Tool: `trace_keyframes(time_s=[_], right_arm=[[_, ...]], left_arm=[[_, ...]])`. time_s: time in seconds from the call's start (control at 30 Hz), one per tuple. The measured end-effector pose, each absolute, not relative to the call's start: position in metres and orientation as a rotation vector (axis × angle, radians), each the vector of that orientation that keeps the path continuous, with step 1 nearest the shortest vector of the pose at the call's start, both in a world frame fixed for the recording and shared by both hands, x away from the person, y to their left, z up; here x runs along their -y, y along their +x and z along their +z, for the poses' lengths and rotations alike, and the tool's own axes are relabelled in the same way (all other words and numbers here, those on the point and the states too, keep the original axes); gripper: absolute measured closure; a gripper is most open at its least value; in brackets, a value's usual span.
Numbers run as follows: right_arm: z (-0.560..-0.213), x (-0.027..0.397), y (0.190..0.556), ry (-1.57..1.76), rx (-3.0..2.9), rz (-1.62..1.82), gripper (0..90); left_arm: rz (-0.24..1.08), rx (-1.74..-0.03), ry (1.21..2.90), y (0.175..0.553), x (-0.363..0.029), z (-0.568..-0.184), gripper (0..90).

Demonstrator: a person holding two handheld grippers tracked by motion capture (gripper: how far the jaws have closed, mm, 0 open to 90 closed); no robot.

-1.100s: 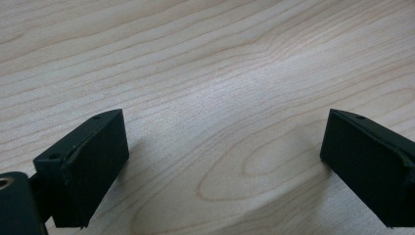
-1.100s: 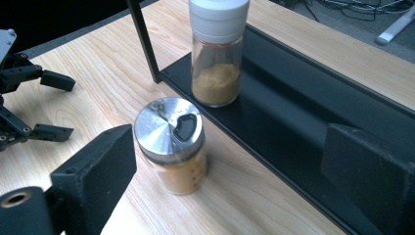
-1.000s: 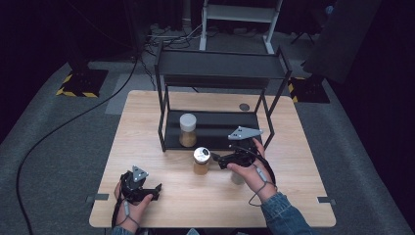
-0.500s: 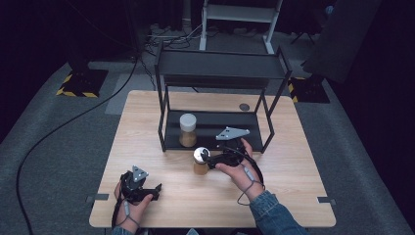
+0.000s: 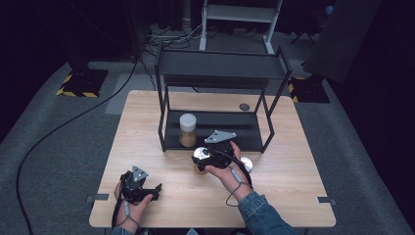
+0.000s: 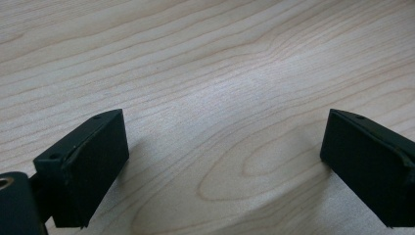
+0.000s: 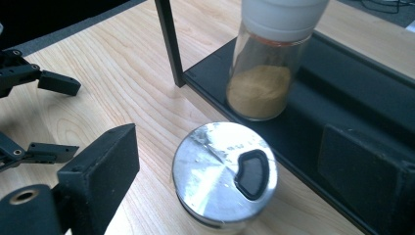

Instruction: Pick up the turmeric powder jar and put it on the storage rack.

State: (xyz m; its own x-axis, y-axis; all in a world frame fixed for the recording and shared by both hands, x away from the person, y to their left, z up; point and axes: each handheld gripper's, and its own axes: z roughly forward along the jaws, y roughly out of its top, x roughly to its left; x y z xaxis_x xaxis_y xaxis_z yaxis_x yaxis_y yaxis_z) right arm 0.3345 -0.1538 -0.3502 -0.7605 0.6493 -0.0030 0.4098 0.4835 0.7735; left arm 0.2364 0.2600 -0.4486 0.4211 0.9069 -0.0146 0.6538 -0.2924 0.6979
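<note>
The silver-lidded jar (image 7: pixel 224 174) stands between the right claw's (image 7: pixel 235 181) parted jaws, untouched. Beyond it, a powder jar (image 7: pixel 266 68) sits on the shelf (image 7: pixel 337 98). The left claw (image 6: pixel 225 166) gapes over bare counter (image 6: pixel 205 63).

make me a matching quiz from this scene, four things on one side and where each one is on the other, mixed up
Things:
1. white-capped jar
2. silver-lidded jar
3. left gripper
4. round disc

Places:
A. on the bare wood near the person's edge of the table
B. on the rack's black bottom shelf
C. on the tabletop behind the rack
D. on the table in front of the rack, between the right gripper's fingers

Pairs: 1-B, 2-D, 3-A, 4-C
</note>
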Motion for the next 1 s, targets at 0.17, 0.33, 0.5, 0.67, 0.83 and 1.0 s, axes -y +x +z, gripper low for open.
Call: trace_keyframes(time_s=[0.17,0.33,0.5,0.67,0.83,1.0], right_arm=[[-0.356,0.147,0.337,0.907,-2.444,1.141,8.8],[-0.364,0.144,0.339,0.925,-2.449,1.125,9.6],[-0.371,0.139,0.344,0.935,-2.473,1.086,12.7],[-0.377,0.136,0.347,0.953,-2.488,1.064,14.1],[-0.382,0.133,0.349,0.964,-2.501,1.049,16.6],[-0.389,0.133,0.355,0.99,-2.527,1.027,21.2]], left_arm=[[0.517,-1.315,2.047,0.236,-0.26,-0.449,3.8],[0.517,-1.315,2.047,0.236,-0.26,-0.449,3.8],[0.517,-1.315,2.047,0.236,-0.26,-0.449,3.8],[0.517,-1.315,2.047,0.236,-0.26,-0.449,3.8],[0.518,-1.315,2.047,0.236,-0.26,-0.449,3.8],[0.517,-1.315,2.046,0.236,-0.26,-0.449,3.8]])
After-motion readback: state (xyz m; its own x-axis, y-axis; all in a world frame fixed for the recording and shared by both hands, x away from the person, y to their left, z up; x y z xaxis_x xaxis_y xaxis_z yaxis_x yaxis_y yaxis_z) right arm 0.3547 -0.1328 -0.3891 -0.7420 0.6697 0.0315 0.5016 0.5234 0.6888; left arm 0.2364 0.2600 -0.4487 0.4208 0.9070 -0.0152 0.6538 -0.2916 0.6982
